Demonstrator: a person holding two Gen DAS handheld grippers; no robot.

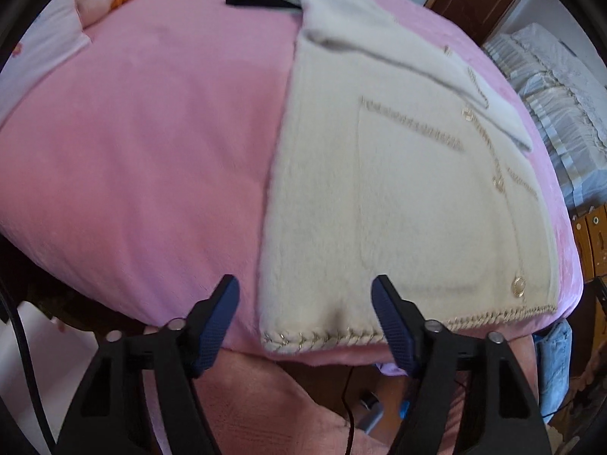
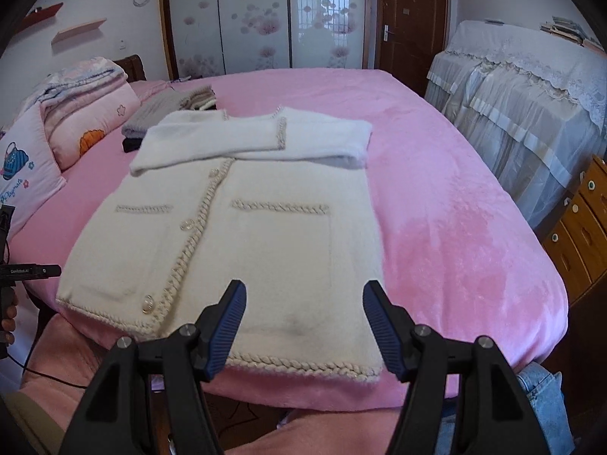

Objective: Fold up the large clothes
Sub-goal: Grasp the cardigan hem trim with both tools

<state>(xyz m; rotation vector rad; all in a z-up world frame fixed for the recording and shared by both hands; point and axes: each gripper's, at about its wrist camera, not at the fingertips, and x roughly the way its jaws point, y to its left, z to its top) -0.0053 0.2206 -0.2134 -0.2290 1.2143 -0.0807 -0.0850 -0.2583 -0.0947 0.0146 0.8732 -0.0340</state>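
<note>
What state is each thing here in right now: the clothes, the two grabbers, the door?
Cream cardigan: flat on the pink bed, buttoned, both sleeves folded across the chest.
Grey knitwear: folded, stacked near the pillows.
Left gripper: open, empty, over the hem's corner.
Right gripper: open, empty, above the hem.
Door: closed.

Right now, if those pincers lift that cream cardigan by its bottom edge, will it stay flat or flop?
Probably flop: the cardigan is soft fuzzy knit, lying limp on the bed with its sleeves folded across. The thick pile suggests some weight, so it would likely sag between the grippers. Its braided hem looks thick enough to pinch firmly.
</note>
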